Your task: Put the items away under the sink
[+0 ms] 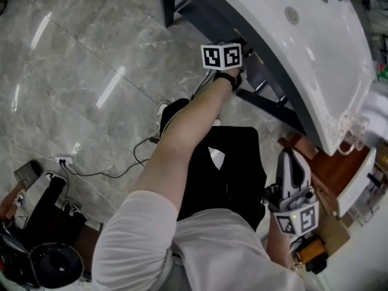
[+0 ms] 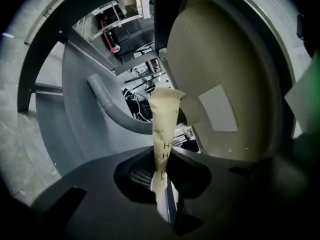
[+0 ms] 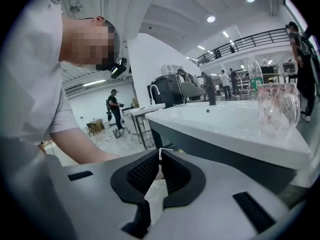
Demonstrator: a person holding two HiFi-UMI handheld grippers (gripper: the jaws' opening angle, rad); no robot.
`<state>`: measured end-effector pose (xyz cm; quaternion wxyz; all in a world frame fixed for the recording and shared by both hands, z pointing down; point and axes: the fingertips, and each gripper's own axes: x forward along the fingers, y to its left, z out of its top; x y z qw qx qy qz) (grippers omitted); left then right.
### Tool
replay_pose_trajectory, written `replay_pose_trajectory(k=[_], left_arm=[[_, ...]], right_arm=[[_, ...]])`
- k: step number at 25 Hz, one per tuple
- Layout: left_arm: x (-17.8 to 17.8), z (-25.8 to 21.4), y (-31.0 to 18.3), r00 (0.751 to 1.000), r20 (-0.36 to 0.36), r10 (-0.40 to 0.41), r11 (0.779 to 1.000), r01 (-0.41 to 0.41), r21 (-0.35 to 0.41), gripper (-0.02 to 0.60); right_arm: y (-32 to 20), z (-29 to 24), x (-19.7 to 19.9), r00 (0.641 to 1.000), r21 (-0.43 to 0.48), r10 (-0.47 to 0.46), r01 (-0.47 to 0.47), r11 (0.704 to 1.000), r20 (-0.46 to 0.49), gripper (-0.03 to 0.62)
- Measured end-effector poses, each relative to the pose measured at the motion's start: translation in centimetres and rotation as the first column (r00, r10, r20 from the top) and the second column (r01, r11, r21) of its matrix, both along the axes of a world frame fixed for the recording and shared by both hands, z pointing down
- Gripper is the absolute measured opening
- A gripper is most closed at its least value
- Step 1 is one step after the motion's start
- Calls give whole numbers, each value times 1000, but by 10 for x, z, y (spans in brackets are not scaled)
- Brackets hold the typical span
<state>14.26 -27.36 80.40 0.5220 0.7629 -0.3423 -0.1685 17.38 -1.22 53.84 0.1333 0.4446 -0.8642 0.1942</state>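
My left gripper (image 1: 237, 48) reaches under the white sink basin (image 1: 315, 53), its marker cube facing up. In the left gripper view the left gripper (image 2: 161, 170) is shut on a thin beige paper packet (image 2: 164, 119) with printed letters, which stands up between the pads. Ahead of it are the basin's rounded beige underside (image 2: 225, 69) and a grey curved drain pipe (image 2: 112, 106). My right gripper (image 1: 291, 157) hangs low at the person's right side. The right gripper (image 3: 159, 156) is shut with nothing in it, beside the basin's edge (image 3: 225, 119).
A glass mug (image 1: 353, 129) stands on the basin's near rim, as the mug (image 3: 276, 106) shows. Dark frame bars (image 1: 267, 99) run under the sink. Cables and a power strip (image 1: 63, 160) lie on the marble floor at left. People stand far off in the right gripper view.
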Motion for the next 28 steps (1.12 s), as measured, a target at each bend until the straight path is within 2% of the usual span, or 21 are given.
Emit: replay_pose_trajectory(k=[3,8,11,16,20,24,28], left_arm=[[11,4,-15,1000,19,-3,1000,3,-9,38],[24,33,-26,993,108,40,991,-26,-131,41],[23,39,-30,986,161,46,988,-20,-155,53],[13,46,-32,974,226,23,985,17,-170,211],[2,51,-28,969,246,2,982,45,-183,290],[-14,42,-19,971,238,-31,983,73,-167,290],[-41,34,-7,962,263,-72,981,117,-157,290]], right_arm=[[4,7,6,1000,-18,14,-14,1000,3,41],[6,9,21,998,-40,55,-54,998,11,41],[3,7,32,997,-44,78,-78,996,8,41],[4,4,34,998,-77,68,-68,995,4,41],[5,-2,28,999,-101,42,-42,994,1,41],[0,-9,20,1000,-108,14,-14,994,3,41],[5,-17,2,1000,-134,-15,17,991,12,41]])
